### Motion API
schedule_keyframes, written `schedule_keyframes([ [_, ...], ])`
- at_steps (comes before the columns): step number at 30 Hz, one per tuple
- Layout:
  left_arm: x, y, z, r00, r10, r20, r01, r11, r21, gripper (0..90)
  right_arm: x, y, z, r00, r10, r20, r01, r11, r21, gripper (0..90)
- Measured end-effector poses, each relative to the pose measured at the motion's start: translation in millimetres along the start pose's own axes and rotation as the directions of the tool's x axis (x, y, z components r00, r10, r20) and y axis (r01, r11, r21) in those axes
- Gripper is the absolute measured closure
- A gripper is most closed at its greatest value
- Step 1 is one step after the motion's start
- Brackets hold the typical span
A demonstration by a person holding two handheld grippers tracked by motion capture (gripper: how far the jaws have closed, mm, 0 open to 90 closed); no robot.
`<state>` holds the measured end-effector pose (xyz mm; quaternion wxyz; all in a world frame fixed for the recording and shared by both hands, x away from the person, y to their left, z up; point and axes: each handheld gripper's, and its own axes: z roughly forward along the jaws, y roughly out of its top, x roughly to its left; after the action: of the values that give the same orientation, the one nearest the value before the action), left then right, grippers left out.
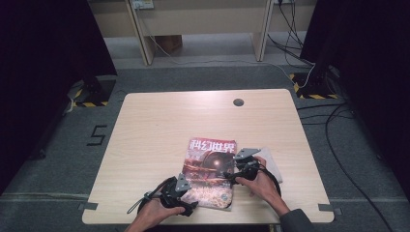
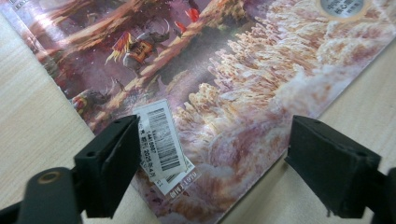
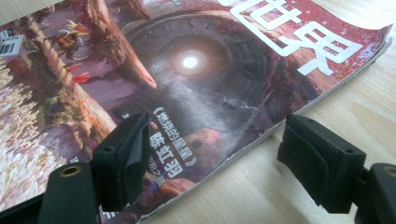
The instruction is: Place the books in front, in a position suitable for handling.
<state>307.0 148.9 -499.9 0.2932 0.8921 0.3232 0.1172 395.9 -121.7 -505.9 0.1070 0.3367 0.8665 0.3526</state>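
A closed magazine [image 1: 209, 171] with a red and purple cover lies flat near the table's front edge. My left gripper [image 1: 186, 195] sits at its near left corner, jaws open. In the left gripper view they straddle the magazine's [image 2: 224, 93] corner by a white barcode sticker [image 2: 163, 142], gripper [image 2: 212, 154] wide apart. My right gripper [image 1: 237, 171] is at the magazine's right edge, also open. In the right gripper view, the gripper [image 3: 210, 158] spans the cover's [image 3: 196, 74] page edge, one jaw over the cover, the other over bare wood.
The light wooden table [image 1: 159, 125] has a round cable hole [image 1: 238, 102] at the back. A pale cloth or paper [image 1: 271, 162] lies under the right hand beside the magazine. Beyond the table are grey floor, cables and wooden furniture legs.
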Motion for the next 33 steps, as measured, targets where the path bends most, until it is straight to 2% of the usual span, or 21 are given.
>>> schedule_keyframes([
  [5,4.2,6.4,5.1,0.9997,-0.02,-0.013,0.02,0.9998,0.001,14.0,-0.7,2.7,0.9,1.0,-0.001,0.007,0.001,1.0,-0.004,25.0],
  [14,15.1,20.1,15.5,0.998,-0.058,-0.026,0.058,0.9983,-0.01,14.1,-9.3,4.2,-3.8,0.9993,0.032,0.022,-0.031,0.999,-0.033,24.8],
  [21,22.3,11.8,7.5,0.9943,-0.106,-0.014,0.105,0.9933,-0.048,15.1,-11.7,4.1,-2.8,0.9986,0.051,0.014,-0.051,0.998,-0.026,24.7],
  [25,31.2,3.3,2.5,0.9886,-0.15,-0.014,0.149,0.9875,-0.052,14.8,-11.2,4.7,0.9,0.9984,0.055,0.009,-0.055,0.998,-0.009,24.4],
  [28,33.1,-2.2,2.2,0.987,-0.161,-0.004,0.161,0.9863,-0.036,15.3,-10.5,5.3,4.9,0.9987,0.05,0.002,-0.05,0.999,-0.001,24.4],
  [33,28.0,-3.0,3.6,0.989,-0.146,0.021,0.147,0.9889,-0.022,16.7,-8.3,9.5,10.2,0.9991,0.041,-0.009,-0.041,0.999,0.004,22.0],
])
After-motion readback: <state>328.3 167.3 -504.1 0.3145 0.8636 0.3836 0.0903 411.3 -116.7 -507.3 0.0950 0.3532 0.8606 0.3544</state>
